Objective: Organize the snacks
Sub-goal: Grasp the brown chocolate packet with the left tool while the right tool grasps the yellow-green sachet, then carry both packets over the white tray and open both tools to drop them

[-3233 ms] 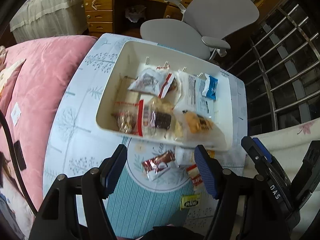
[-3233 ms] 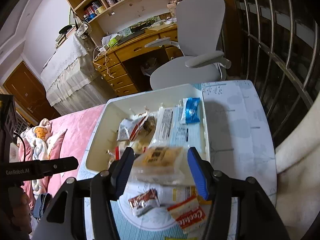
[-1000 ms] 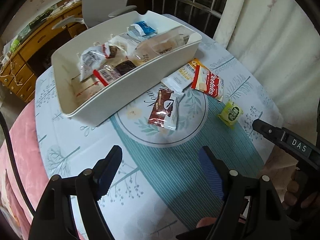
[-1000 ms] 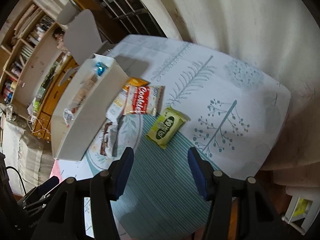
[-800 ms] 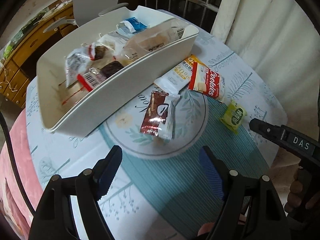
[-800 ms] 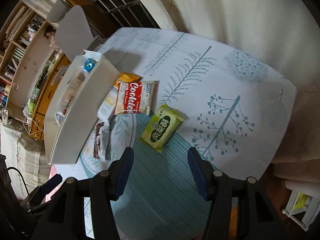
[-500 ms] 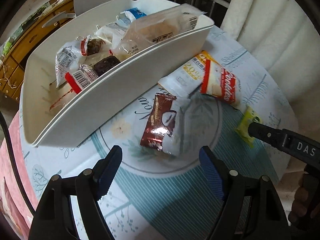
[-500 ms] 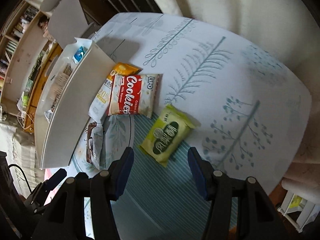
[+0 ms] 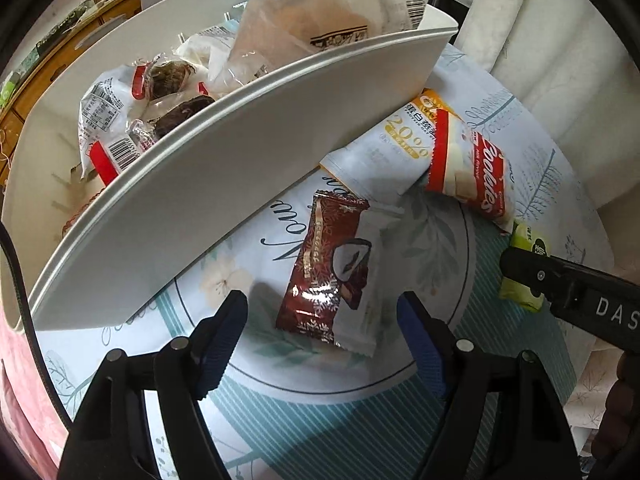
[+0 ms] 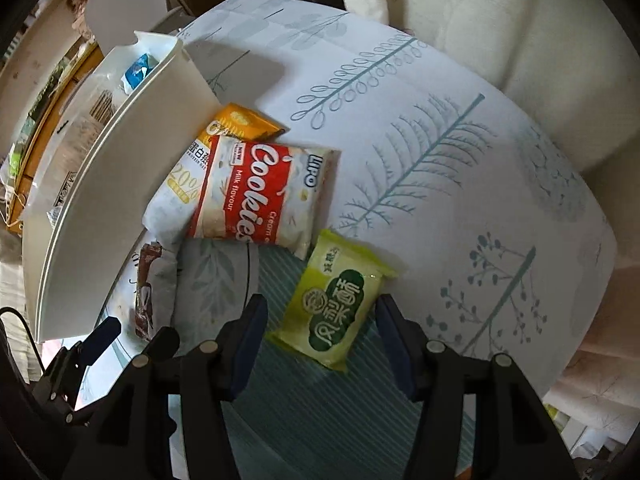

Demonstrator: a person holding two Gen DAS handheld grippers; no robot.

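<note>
Loose snacks beside bin: two grippers poised, nothing gripped.

Left gripper (image 9: 322,312), jaws closing, straddles dark red foil chocolate packet (image 9: 326,268) on patterned tablecloth (image 10: 440,152), just beside white plastic bin (image 9: 224,168); pads not pressing. Right gripper (image 10: 320,324) stands apart around green pastry packet (image 10: 334,312). Risks: slick foil slipping or crumpling; left finger catching the bin wall; red-and-white cookie bag (image 10: 256,196) disturbed.

A round table (image 10: 460,152) with a leaf-patterned cloth stands beside a cream curtain (image 10: 520,12) and a wooden desk (image 9: 48,68).
</note>
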